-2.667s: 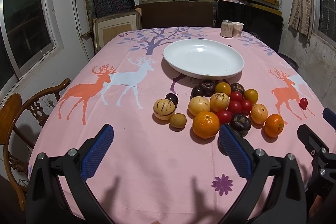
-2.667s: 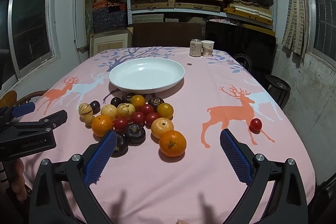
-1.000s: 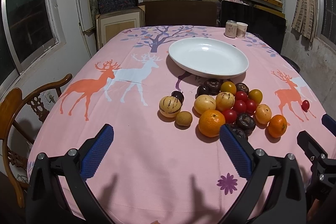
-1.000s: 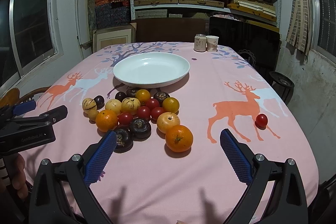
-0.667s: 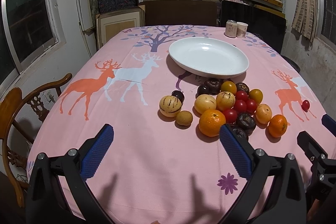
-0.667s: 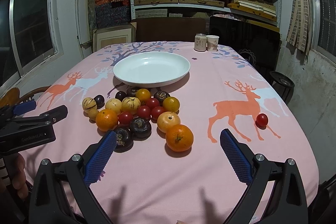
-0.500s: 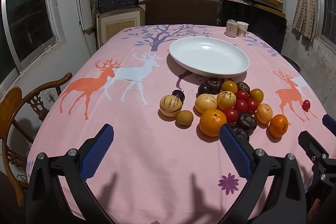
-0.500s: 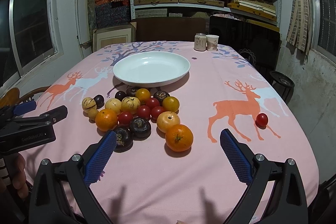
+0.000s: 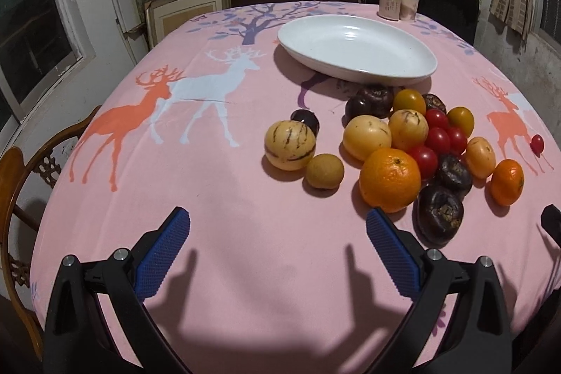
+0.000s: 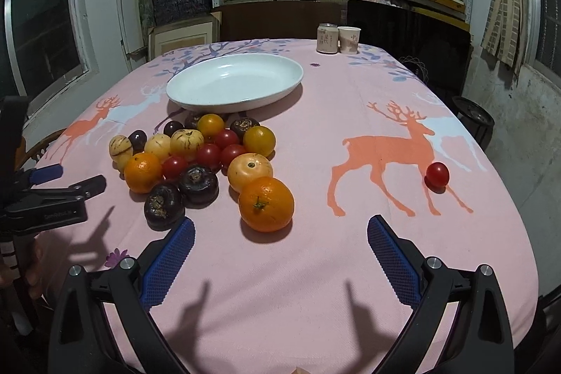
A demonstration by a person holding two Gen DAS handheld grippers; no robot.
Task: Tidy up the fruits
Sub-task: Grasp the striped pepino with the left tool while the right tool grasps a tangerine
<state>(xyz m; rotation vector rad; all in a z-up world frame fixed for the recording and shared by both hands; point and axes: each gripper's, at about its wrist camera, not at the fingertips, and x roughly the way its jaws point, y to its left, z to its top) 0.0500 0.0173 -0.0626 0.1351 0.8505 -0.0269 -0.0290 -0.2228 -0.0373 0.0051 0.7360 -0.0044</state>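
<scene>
Pink deer tablecloth (image 9: pixel 217 198) fills the left wrist view, and compared with half a second ago the whole fruit pile (image 9: pixel 403 142) sits noticeably bigger and closer, so the left gripper (image 9: pixel 277 247) has pushed in toward it; its blue pads are spread wide with only cloth between them, holding nothing. Its right pad now ends just short of the big orange (image 9: pixel 390 179), with a dark fruit (image 9: pixel 440 212) just beside it. White plate (image 9: pixel 357 49) sits behind the pile, bare. Striped melon (image 9: pixel 290 145) and a small brown fruit (image 9: pixel 324 171) sit a bit left of the main bunch. At the right edge only a black sliver of the other tool pokes in, rest cut off. Over in the right wrist view, the right gripper (image 10: pixel 280 249) has also come closer and dropped lower than before, jaws wide open and empty, hovering just short of the near orange (image 10: pixel 265 204). Lone cherry tomato (image 10: pixel 437 174) is well apart to the right on the deer print. Left gripper (image 10: pixel 52 195) shows at the left edge, partly cut off. Can (image 10: pixel 326 38) and cup (image 10: pixel 349 39) sit at the far edge, labels too small to read.
</scene>
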